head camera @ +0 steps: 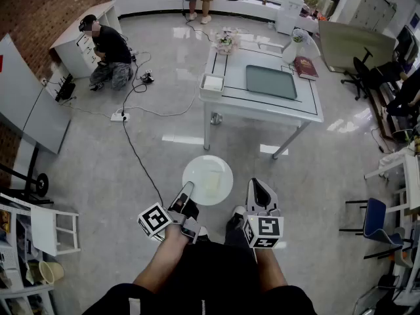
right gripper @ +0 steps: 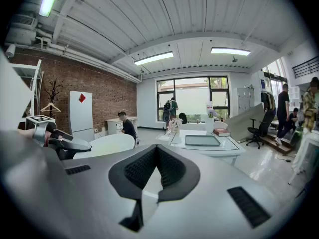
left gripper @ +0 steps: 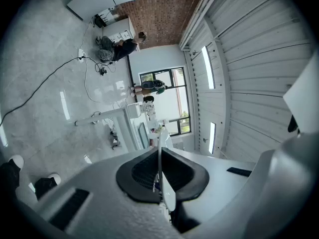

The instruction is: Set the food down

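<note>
White plate (head camera: 199, 168): hanging over the floor (head camera: 118, 176), well short of the table's (head camera: 262, 108) near edge, carrying a faint yellowish food (head camera: 212, 180) patch, kind unclear. Left gripper (head camera: 186, 194): jaws clamping the plate's near rim. Right gripper (head camera: 260, 192): hovering just beside the plate's right edge, jaws pressing together, gripping nothing. Grey tray (head camera: 270, 82): lying mid-table.
</note>
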### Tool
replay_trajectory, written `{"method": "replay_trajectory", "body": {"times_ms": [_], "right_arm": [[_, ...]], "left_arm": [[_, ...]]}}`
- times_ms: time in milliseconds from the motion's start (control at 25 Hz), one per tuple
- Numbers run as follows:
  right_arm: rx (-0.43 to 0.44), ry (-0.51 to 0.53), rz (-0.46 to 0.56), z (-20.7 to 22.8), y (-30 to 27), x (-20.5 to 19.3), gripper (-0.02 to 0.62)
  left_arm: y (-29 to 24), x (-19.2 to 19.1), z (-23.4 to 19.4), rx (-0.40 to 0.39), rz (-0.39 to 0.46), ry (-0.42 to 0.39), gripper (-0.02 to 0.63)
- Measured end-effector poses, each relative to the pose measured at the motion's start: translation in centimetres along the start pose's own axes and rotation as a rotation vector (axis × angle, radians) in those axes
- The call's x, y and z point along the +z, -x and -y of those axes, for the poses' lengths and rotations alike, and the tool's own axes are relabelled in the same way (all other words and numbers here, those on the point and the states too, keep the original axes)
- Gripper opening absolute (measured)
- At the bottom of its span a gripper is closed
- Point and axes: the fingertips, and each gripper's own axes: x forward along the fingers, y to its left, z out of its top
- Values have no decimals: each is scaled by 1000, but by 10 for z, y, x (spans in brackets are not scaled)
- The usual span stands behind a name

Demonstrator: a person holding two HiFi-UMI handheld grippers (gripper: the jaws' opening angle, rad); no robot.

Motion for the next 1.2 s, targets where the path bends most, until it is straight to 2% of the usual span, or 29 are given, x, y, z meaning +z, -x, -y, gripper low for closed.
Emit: {"method": "replay_trajectory", "body": {"times_ms": [280,520,1200], "right_arm": [[-18,-2,18,19,-4,-3,8],[-20,32,30,17,4,-6,9],[-19,-2,-29,25,-7,-22,9]], "left_arm": [[-21,-11,-3,5,-13,-15,15],[-25,-16,-5,12,-39,-19,15],[-46,-18,-19,68,-70,-33,15]]}}
